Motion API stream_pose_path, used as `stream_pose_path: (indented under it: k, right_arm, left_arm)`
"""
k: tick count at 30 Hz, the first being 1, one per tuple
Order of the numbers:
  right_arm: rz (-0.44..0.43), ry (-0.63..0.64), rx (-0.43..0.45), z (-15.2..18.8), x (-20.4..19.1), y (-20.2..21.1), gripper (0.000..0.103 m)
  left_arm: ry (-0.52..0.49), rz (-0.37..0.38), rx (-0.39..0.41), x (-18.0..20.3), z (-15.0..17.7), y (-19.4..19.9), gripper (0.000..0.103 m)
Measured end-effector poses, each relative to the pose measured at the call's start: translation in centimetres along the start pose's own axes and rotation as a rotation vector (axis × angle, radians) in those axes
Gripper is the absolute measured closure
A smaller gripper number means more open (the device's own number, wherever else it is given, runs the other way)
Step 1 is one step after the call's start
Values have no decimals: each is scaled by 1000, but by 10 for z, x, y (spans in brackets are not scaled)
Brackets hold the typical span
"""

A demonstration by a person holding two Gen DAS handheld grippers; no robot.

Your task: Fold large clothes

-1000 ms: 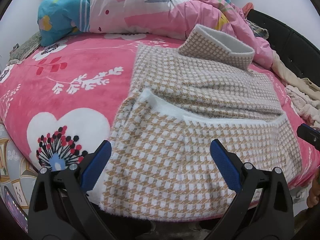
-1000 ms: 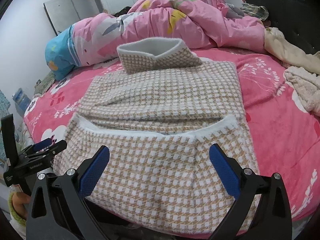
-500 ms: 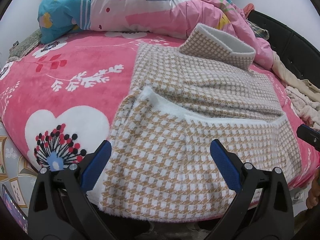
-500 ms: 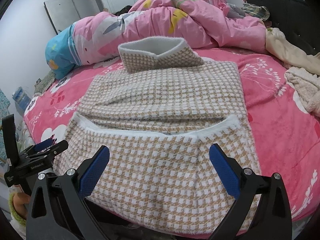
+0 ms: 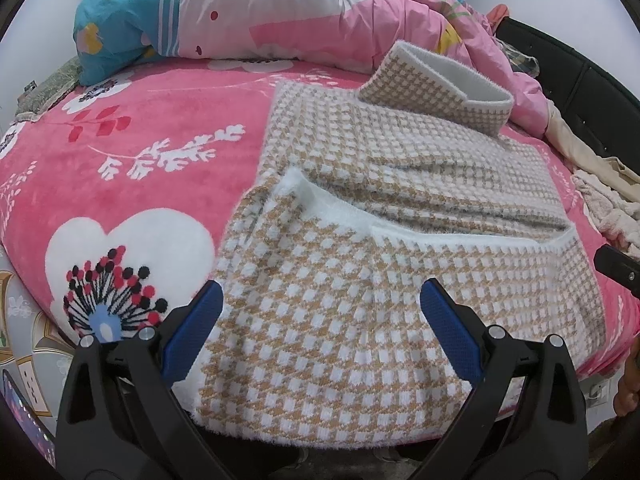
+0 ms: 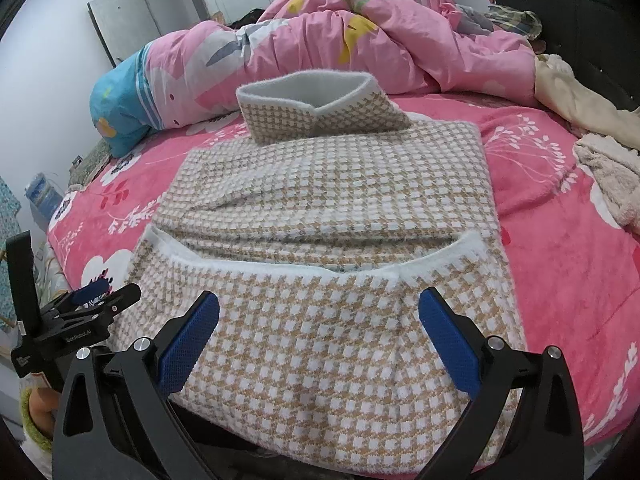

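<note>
Because the bed (image 5: 132, 184) gives a broad flat area, the checked garment (image 6: 336, 208) is spread across its pink floral blanket, filling the middle of both frames, with its near hem reaching the bed's front edge and drooping slightly over it. Sides look already turned in, making a long rectangle; lower portion appears folded up, its white fuzzy edge (image 6: 312, 270) crossing the cloth from left to right. Judged: a fold from the near end toward the collar is the likely step in hand.

Rumpled pink duvet (image 6: 360, 40) is heaped along the upper part of the frames, clear of the working area. Cream and beige clothes (image 6: 608, 168) lie at the right edge, apart from the garment, probably waiting their turn.

Collar (image 6: 312, 108) stands upright at the garment's far end, white lining showing.

Left tool (image 5: 320, 334): blue pads wide apart, nothing between them, held low at the near hem toward its left corner. Right tool (image 6: 318, 332): likewise spread and empty, near hem, more central. Each shows at the edge of the other's view.

Hidden or unclear:
- sleeves not visible, presumably tucked under or inside the fold
- hem's underside and bed's front face cut off by the tools
- whether either tool's pads touch the cloth: cannot tell
- small items at the bed's far left corner too blurred to name
</note>
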State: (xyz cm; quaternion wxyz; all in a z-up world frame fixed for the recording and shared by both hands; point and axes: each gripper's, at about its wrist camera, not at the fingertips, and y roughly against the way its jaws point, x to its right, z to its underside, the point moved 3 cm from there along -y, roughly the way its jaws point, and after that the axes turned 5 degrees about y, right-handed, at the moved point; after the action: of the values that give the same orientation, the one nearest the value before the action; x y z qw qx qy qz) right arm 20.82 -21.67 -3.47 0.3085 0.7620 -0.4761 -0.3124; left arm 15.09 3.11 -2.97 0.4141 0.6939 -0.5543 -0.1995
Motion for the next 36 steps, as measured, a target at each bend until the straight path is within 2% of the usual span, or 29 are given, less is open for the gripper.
stream_pose_path:
  k: [31, 36]
  right_arm:
    - [-5, 1, -21, 1, -1, -11, 6]
    - [9, 43, -9, -16, 0, -7, 6]
  left_arm:
    - [-13, -4, -9, -1, 3, -10, 7]
    - [-72, 14, 47, 5, -19, -3, 7]
